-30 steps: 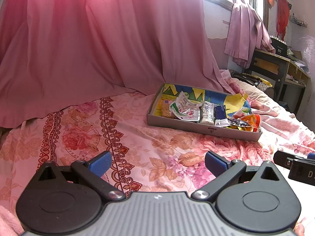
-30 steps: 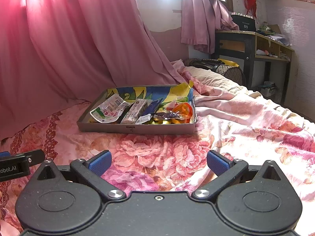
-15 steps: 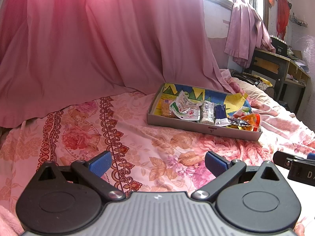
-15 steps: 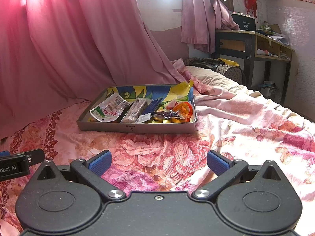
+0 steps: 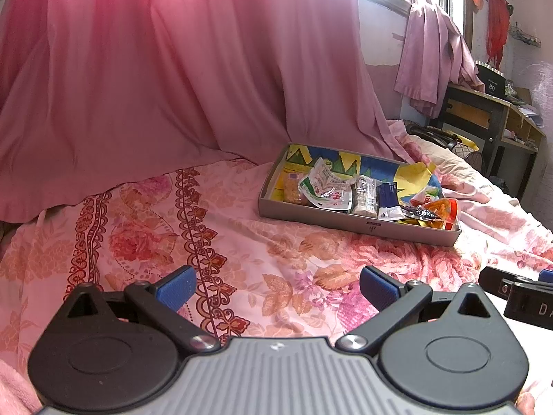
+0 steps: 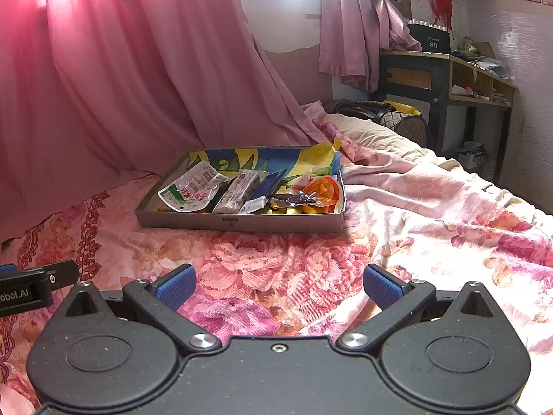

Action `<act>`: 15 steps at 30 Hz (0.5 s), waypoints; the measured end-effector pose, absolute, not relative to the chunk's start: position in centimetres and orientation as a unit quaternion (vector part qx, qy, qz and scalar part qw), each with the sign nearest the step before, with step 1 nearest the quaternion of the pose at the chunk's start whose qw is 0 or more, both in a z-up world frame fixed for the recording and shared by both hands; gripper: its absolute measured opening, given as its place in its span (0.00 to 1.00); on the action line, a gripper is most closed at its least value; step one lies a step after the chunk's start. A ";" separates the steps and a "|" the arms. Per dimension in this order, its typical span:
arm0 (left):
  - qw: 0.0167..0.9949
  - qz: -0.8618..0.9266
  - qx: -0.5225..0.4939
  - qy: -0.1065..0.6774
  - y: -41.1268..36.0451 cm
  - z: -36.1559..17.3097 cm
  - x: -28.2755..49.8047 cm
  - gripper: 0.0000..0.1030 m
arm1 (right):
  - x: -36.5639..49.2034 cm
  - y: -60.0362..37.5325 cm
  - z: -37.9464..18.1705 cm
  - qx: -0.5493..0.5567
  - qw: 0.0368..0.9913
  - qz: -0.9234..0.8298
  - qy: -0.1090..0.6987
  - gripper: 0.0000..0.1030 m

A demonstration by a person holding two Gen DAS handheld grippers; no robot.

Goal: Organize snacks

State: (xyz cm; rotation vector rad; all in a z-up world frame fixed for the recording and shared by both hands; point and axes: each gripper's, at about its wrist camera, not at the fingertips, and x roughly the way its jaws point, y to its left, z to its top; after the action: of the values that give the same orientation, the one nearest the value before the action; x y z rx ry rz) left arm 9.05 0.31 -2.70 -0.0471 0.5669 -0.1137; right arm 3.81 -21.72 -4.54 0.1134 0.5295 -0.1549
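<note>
A shallow grey cardboard tray [image 5: 359,223] [image 6: 238,223] with a colourful lining rests on the floral bedspread [image 5: 242,242]. Several snacks lie in it: a white and green pouch [image 5: 325,190] [image 6: 190,190], a clear wrapped bar [image 5: 364,195] [image 6: 238,190], a blue sachet [image 5: 389,195] [image 6: 268,186], an orange packet [image 5: 440,209] [image 6: 319,188]. My left gripper [image 5: 276,288] hovers open over the bedspread, well short of the tray. My right gripper [image 6: 279,285] is likewise open and empty, in front of the tray.
Pink curtains [image 5: 155,69] hang behind the bed. A dark wooden desk [image 6: 446,79] with shelves stands at the right wall, a fan [image 6: 411,128] beside it. A pillow [image 6: 373,135] lies beyond the tray. The other gripper's tip shows at each view's edge [image 5: 518,294] [image 6: 31,288].
Both grippers have stayed nearly still and open; the views shift only slightly. Nothing in the tray has moved.
</note>
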 end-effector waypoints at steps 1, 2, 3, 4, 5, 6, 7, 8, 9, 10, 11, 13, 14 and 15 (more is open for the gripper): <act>0.958 -0.056 -0.023 0.280 0.3 -2.7 9.1 1.00 | 3.8 -21.7 -4.6 0.056 0.960 -0.076 0.262 0.99; 0.958 -0.056 -0.023 0.280 0.3 -2.7 9.0 1.00 | 3.8 -21.7 -4.6 0.056 0.960 -0.076 0.262 0.99; 0.958 -0.056 -0.023 0.280 0.3 -2.7 9.0 1.00 | 3.8 -21.8 -4.6 0.055 0.960 -0.076 0.263 0.99; 0.958 -0.056 -0.023 0.280 0.3 -2.8 9.0 1.00 | 3.7 -21.8 -4.6 0.055 0.960 -0.076 0.263 0.99; 0.958 -0.056 -0.023 0.280 0.3 -2.9 9.0 1.00 | 3.8 -21.7 -4.5 0.055 0.960 -0.076 0.263 0.99; 0.958 -0.056 -0.023 0.280 0.3 -2.9 9.0 1.00 | 3.7 -21.8 -4.6 0.055 0.960 -0.075 0.264 0.99; 0.958 -0.056 -0.023 0.280 0.3 -2.8 9.0 1.00 | 3.7 -21.8 -4.5 0.055 0.960 -0.076 0.264 0.99; 0.958 -0.056 -0.023 0.280 0.3 -2.8 9.0 1.00 | 3.9 -21.7 -4.5 0.055 0.960 -0.076 0.264 0.99; 0.958 -0.056 -0.023 0.280 0.3 -2.8 9.0 1.00 | 3.8 -21.7 -4.5 0.055 0.960 -0.076 0.264 0.99; 0.958 -0.056 -0.023 0.280 0.3 -2.8 9.0 1.00 | 3.8 -21.7 -4.5 0.055 0.960 -0.076 0.264 0.99; 0.958 -0.056 -0.023 0.281 0.3 -2.8 9.0 1.00 | 3.9 -21.7 -4.5 0.055 0.960 -0.076 0.264 0.99; 0.958 -0.056 -0.023 0.281 0.4 -2.8 9.0 1.00 | 3.8 -21.7 -4.5 0.055 0.960 -0.076 0.264 0.99; 0.958 -0.056 -0.023 0.281 0.4 -2.8 9.0 1.00 | 3.8 -21.7 -4.5 0.055 0.960 -0.076 0.264 0.99; 0.958 -0.056 -0.023 0.281 0.4 -2.8 9.1 1.00 | 3.8 -21.7 -4.5 0.055 0.960 -0.076 0.264 0.99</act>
State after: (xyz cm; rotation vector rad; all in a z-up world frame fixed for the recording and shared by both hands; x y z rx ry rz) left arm 9.07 0.36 -2.78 -0.0471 0.5692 -0.1134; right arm 3.80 -21.73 -4.48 0.1112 0.5355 -0.1534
